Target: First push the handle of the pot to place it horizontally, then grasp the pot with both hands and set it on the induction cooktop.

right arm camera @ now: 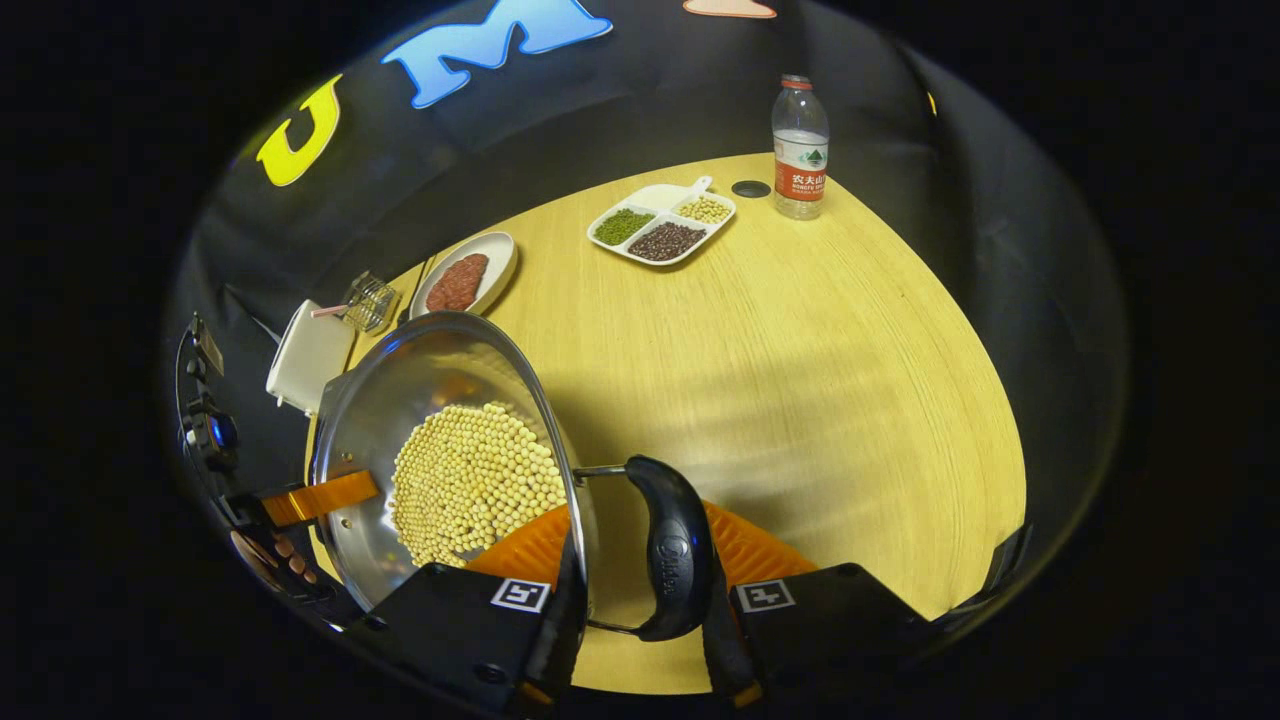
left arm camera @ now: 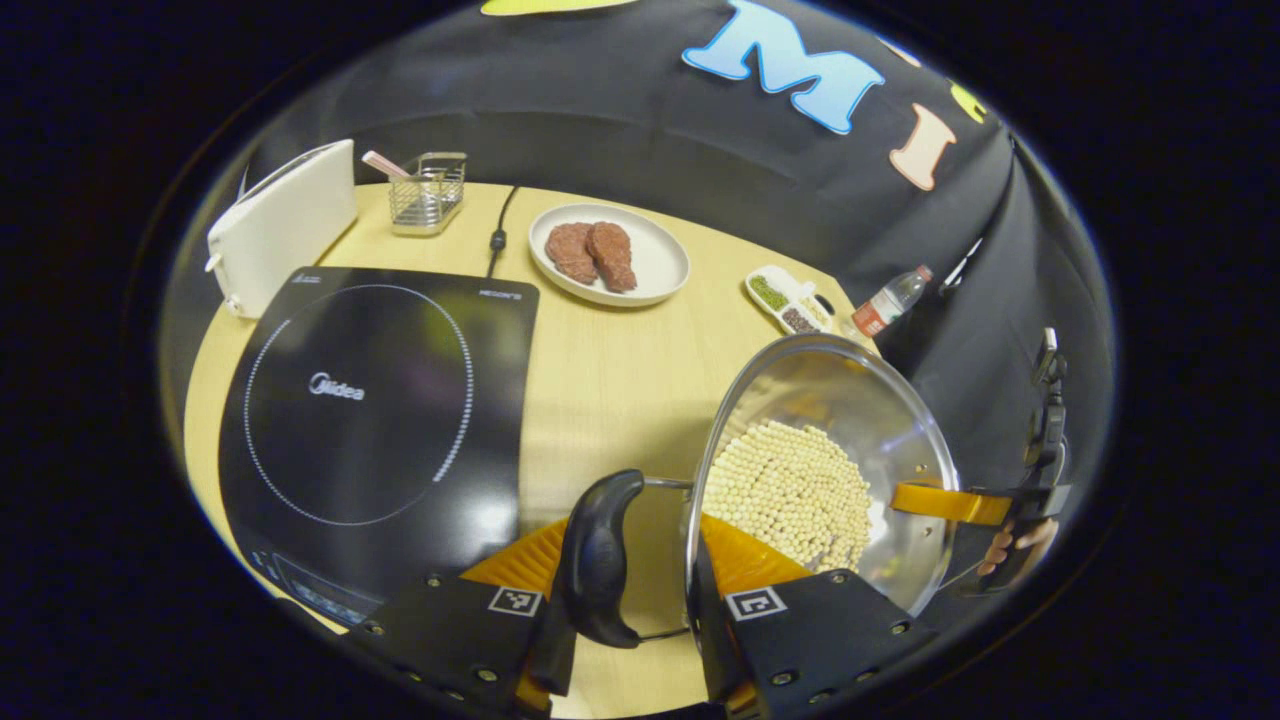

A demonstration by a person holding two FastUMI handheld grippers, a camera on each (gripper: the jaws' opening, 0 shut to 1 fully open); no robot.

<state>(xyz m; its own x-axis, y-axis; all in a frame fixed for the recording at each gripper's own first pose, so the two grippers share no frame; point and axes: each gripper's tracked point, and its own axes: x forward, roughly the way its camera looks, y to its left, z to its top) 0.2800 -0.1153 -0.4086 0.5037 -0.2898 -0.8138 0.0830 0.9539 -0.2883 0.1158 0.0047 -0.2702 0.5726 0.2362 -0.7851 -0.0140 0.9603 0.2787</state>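
The steel pot (left arm camera: 900, 420) holds a layer of pale beans (left arm camera: 790, 490) and sits just right of the black induction cooktop (left arm camera: 370, 400). My left gripper (left arm camera: 635, 525) is shut on the pot's black side handle (left arm camera: 598, 560), one finger outside it and the other against the pot wall. In the right gripper view my right gripper (right arm camera: 640, 520) is shut the same way on the opposite black handle (right arm camera: 675, 560) of the pot (right arm camera: 400, 390). Each view shows the other gripper's orange finger (left arm camera: 950, 503) (right arm camera: 320, 497) at the far rim. Whether the pot's base touches the table I cannot tell.
On the wooden table (right arm camera: 800, 350) behind the cooktop are a white appliance (left arm camera: 285, 225), a wire basket (left arm camera: 428, 190) and a plate of meat (left arm camera: 610, 255). A divided dish (right arm camera: 665, 225) and a water bottle (right arm camera: 800, 145) stand at the back right. A hand (left arm camera: 1015, 545) holds the far gripper.
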